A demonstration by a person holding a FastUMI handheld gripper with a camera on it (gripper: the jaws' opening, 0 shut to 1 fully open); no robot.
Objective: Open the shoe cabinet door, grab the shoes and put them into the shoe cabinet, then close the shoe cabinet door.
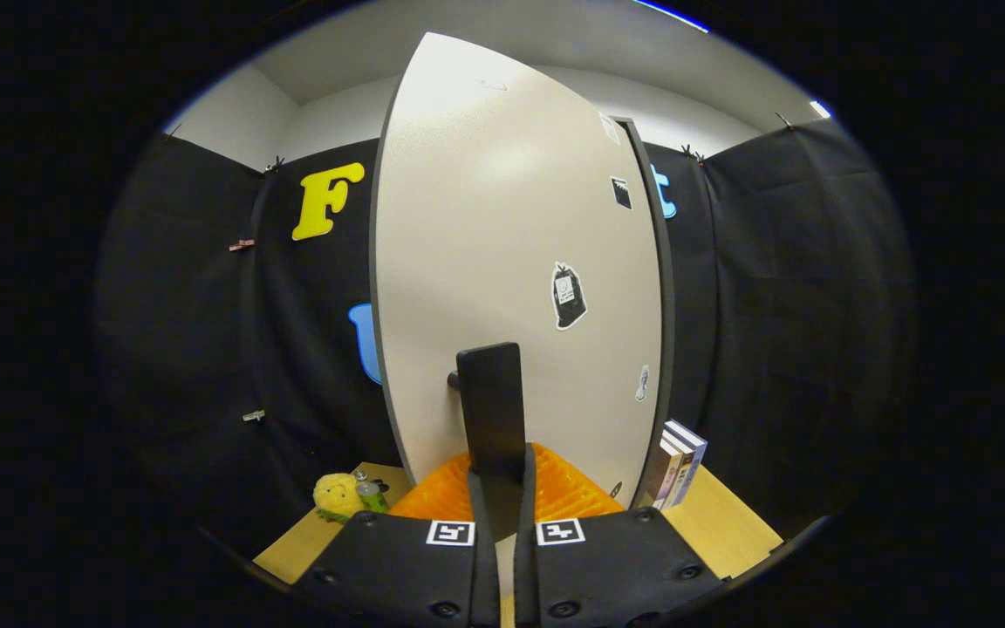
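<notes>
Close up, the hand-held gripper [502, 475] has its two fingers drawn nearly together, clenched on the dark upright handle [491, 410] of the shoe cabinet door [502, 244], and both fingers appear to press the handle's lower end from either side. The handle stands vertical, mounted off the door's face on a short stub at its left side. The door is a tall pale panel with a dark edge band, standing upright just beyond the fingers; whether it is shut or slightly ajar cannot be told from this angle. Several small stickers [569, 296] sit on its face, the largest one dark and placed right of and above the handle. The cabinet stands on a light wooden bench [721, 523]. Near the bench's left side, beside the cabinet's foot, a fluffy yellow toy [337, 495] lies with a small green can [372, 495] touching or just beside it. At the cabinet's right foot, a few books [681, 462] stand upright, leaning against its edge. Ribbed orange parts of the tool show on either side of the handle's base, just behind the fingertips.
</notes>
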